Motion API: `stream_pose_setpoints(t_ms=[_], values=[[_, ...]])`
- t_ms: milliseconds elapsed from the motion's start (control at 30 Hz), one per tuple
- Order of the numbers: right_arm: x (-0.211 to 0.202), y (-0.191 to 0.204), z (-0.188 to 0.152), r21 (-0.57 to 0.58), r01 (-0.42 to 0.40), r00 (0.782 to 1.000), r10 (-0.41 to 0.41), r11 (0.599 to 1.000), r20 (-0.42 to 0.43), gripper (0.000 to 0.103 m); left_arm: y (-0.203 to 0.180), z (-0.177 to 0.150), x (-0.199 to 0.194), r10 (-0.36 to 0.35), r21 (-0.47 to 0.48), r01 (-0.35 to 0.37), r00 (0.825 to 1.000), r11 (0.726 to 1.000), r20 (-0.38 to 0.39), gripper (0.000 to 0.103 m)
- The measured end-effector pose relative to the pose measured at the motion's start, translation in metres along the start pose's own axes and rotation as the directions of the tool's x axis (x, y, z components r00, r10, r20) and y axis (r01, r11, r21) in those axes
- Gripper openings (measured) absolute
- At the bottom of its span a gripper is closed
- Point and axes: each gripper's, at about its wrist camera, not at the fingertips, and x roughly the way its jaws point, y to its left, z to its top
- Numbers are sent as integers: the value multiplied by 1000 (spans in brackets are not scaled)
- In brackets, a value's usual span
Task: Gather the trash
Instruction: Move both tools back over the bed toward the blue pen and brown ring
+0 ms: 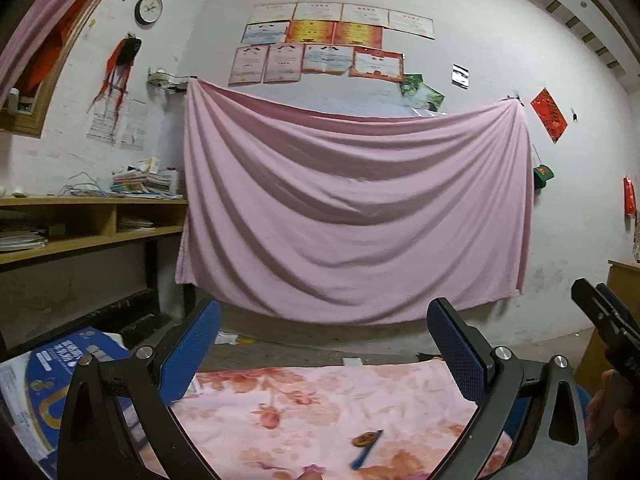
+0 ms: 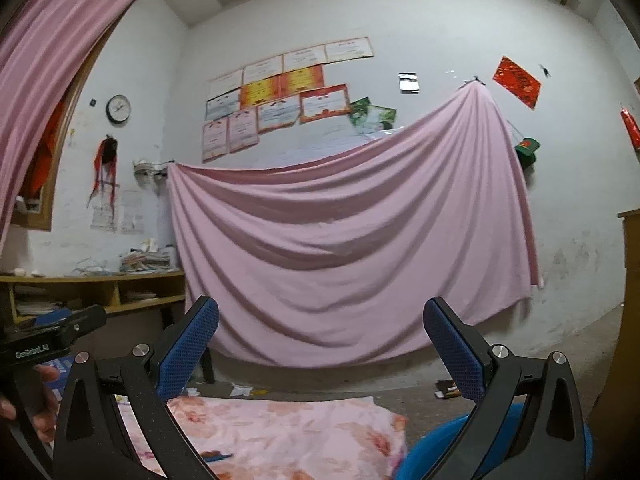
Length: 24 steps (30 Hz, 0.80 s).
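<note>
My left gripper (image 1: 326, 344) is open and holds nothing; it hovers over a floral pink cloth (image 1: 320, 400). On that cloth, near the bottom edge, lies a small round brown piece with a blue wrapper (image 1: 366, 446). My right gripper (image 2: 320, 344) is also open with nothing in it, above the same cloth (image 2: 280, 428). A blue strip (image 2: 216, 458) lies on the cloth there. A blue bin (image 2: 424, 452) shows at the lower right, partly hidden by the right finger. Paper scraps (image 2: 240, 390) and a dark wrapper (image 2: 446, 390) lie on the floor beyond the cloth.
A large pink sheet (image 1: 352, 208) hangs on the far wall. A wooden shelf (image 1: 92, 216) with stacked papers stands at the left. A blue and white printed pack (image 1: 60, 380) lies at the cloth's left. A wooden cabinet (image 1: 624, 280) is at the right.
</note>
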Motion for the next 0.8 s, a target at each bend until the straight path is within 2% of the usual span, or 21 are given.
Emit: stream_pose_setpoints(t_ms=[267, 367, 500, 567, 667, 733, 767, 800], values=[[16, 35, -13, -62, -63, 997, 59, 996, -57, 103, 28, -12, -3, 50, -12, -51, 999, 999, -14, 101], [22, 46, -20, -87, -78, 993, 70, 993, -97, 103, 36, -20, -2, 70, -14, -71, 997, 997, -39, 101], [35, 57, -29, -83, -92, 979, 74, 992, -190, 103, 42, -32, 1, 90, 6, -90, 990, 996, -106, 101], [42, 61, -35, -72, -98, 965, 77, 993, -252, 103, 43, -39, 5, 95, 18, -94, 984, 995, -150, 101], [57, 61, -45, -38, -103, 927, 82, 994, -365, 103, 42, -51, 14, 114, 45, -106, 964, 993, -241, 101], [70, 61, -56, -8, -102, 887, 87, 995, -453, 103, 44, -59, 23, 122, 53, -111, 947, 992, -297, 101], [73, 61, -59, -1, -100, 874, 88, 995, -479, 103, 45, -64, 28, 125, 55, -113, 936, 992, -328, 101], [80, 60, -65, 12, -100, 847, 91, 995, -524, 102, 46, -68, 33, 128, 57, -116, 924, 992, -360, 101]])
